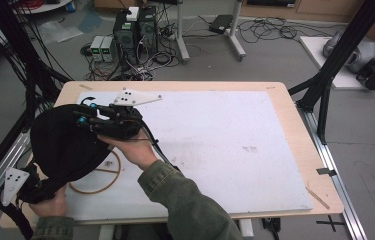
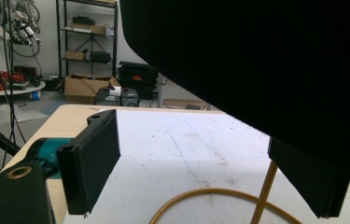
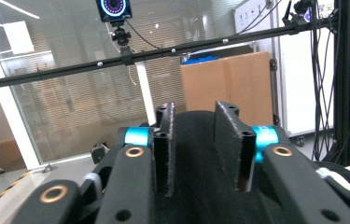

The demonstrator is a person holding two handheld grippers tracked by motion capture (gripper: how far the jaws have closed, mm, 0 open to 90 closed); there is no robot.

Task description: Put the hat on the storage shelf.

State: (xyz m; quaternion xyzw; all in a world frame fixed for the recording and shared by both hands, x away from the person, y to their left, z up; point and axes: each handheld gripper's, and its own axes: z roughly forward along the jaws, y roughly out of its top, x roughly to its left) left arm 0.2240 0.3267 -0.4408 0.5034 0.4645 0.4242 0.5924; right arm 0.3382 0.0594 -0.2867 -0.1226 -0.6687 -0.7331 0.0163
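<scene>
So the job here looks like handling a black hat [image 1: 62, 145] that's held up over the near left corner of the table [image 1: 280, 165]. The right gripper [image 1: 87, 120] sits at the hat's top edge, and in the right gripper view its jaws straddle a ridge of the black fabric with a gap on either side, so I'd call that grip released, not pinching. The left gripper [image 1: 17, 187] is down at the hat's near-left side. In the left gripper view its jaws stand wide apart, with the hat [image 2: 266, 60] hanging above them and nothing squeezed.

Under the hat, a tan ring [image 1: 97, 177] with a crossbar lies flat on the table.

My guess: the hat is lifted, but settling it onto or around the ring isn't done yet.
</scene>
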